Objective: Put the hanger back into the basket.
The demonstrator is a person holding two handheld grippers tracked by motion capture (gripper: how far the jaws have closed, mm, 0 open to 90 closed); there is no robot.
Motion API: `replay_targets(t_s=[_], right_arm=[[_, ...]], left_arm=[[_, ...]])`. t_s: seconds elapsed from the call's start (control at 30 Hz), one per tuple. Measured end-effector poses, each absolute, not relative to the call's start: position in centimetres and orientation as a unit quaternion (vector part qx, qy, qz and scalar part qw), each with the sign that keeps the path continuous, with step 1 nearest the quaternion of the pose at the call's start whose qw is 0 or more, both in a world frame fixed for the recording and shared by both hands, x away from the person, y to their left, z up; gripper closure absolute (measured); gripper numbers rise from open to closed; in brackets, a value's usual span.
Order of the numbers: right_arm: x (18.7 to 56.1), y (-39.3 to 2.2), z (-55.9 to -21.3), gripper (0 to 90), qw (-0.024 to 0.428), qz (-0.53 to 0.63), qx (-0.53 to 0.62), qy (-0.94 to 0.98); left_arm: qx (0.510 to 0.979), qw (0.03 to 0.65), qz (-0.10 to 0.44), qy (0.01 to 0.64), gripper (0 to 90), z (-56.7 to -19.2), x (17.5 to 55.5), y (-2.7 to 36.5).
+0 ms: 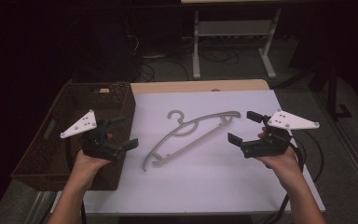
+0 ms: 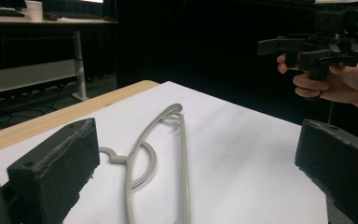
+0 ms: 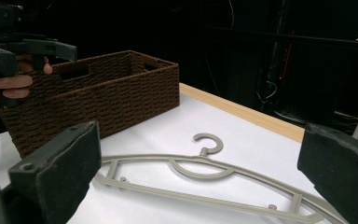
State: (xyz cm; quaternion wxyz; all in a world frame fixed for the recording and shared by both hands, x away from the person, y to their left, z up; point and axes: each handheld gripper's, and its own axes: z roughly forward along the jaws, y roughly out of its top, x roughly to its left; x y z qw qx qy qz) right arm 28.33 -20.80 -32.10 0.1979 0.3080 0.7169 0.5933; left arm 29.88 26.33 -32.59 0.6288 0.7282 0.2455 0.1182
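A grey plastic hanger (image 1: 193,141) lies flat and askew on the white tabletop (image 1: 205,186), its hook toward the far side. My left gripper (image 1: 127,131) hovers open just left of it, in front of the basket, with nothing between its jaws. My right gripper (image 1: 242,127) hovers open to the hanger's right, also holding nothing. In the left gripper view the hanger (image 2: 183,154) lies between my wide-apart jaws, with the right gripper (image 2: 289,51) held up beyond it. The right gripper view has the hanger (image 3: 204,152) ahead of its jaws and the left gripper (image 3: 28,51) at top left.
A brown woven basket (image 1: 42,140) stands on the table's left side, its wall (image 3: 102,93) close to the hanger's end. A strip of wooden table edge (image 1: 196,86) runs along the far side. A white desk frame (image 1: 233,28) stands on the dark floor behind.
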Motion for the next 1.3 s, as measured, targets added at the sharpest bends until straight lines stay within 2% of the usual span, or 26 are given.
replay_targets(t_s=[0.5,1.1,1.3], right_arm=[[29.5,-20.2,-32.5,0.0,0.198,0.576,0.316,0.727],[32.0,-17.4,-33.7,0.1,0.178,0.559,0.31,0.748],[33.1,-16.5,-34.4,7.2,0.17,0.55,0.313,0.755]], left_arm=[[0.742,0.616,0.109,0.241,0.0,-32.7,30.3,24.4],[0.755,0.605,0.105,0.232,0.0,-33.8,32.3,20.5],[0.754,0.602,0.116,0.236,0.0,-33.8,33.2,20.1]])
